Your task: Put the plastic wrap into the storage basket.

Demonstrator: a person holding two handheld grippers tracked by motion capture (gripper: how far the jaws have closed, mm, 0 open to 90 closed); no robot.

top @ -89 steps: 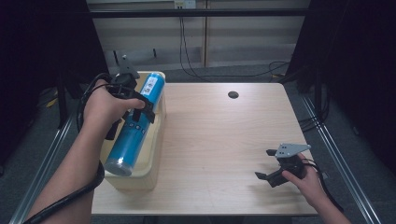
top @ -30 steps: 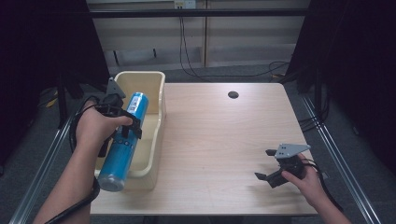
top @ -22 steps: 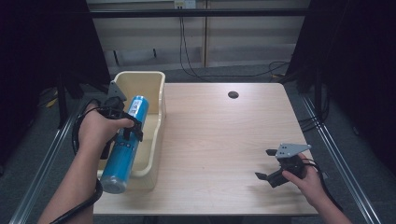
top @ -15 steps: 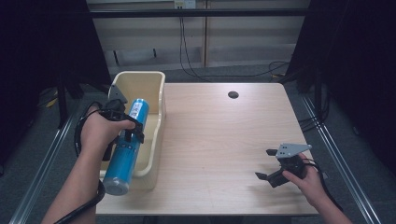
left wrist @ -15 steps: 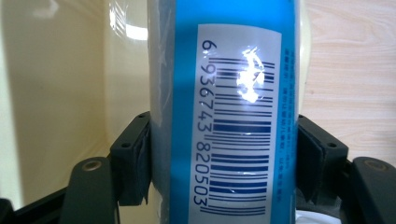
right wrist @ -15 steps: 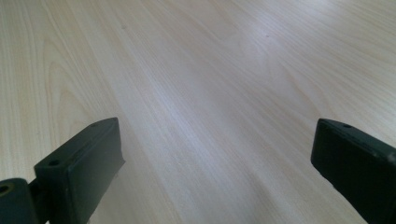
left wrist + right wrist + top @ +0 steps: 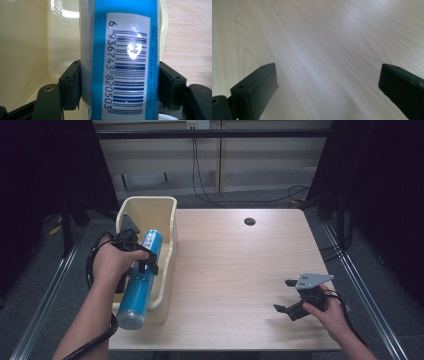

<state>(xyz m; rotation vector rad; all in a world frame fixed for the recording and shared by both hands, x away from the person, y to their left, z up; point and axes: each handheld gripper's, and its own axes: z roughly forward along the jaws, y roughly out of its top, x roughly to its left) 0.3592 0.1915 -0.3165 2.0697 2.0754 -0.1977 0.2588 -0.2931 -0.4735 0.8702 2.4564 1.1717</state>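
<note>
Dark curtains and a pale back wall with hanging cables frame a light wooden table (image 7: 230, 270) whose far half carries a small round dark hole (image 7: 249, 221).

At the table's left edge, the left gripper (image 7: 141, 260) is clamped on a blue bottle (image 7: 141, 275); in the left gripper view its black pads press both sides of the bottle (image 7: 120, 60), across a white barcode label. The person's left hand (image 7: 112, 262) covers most of the gripper body, so little of it can be made out from above. The bottle lies tilted lengthwise over a cream bin (image 7: 167, 220), just beyond and beside the gripper, its near end sticking out past the bin's near wall. What cap or nozzle the bottle has cannot be told, and the close view cuts off both its ends. The bin's floor is largely hidden by the bottle and hand.

Well apart to the right, the right gripper (image 7: 287, 295) sits low near the table's front, held in the right hand (image 7: 327, 312), its jaws spread wide with nothing but bare wood (image 7: 317, 50) between them.

Compared with three seconds ago, the bottle has been drawn back toward the person and no longer lies fully within the bin; the right gripper has stayed put.
</note>
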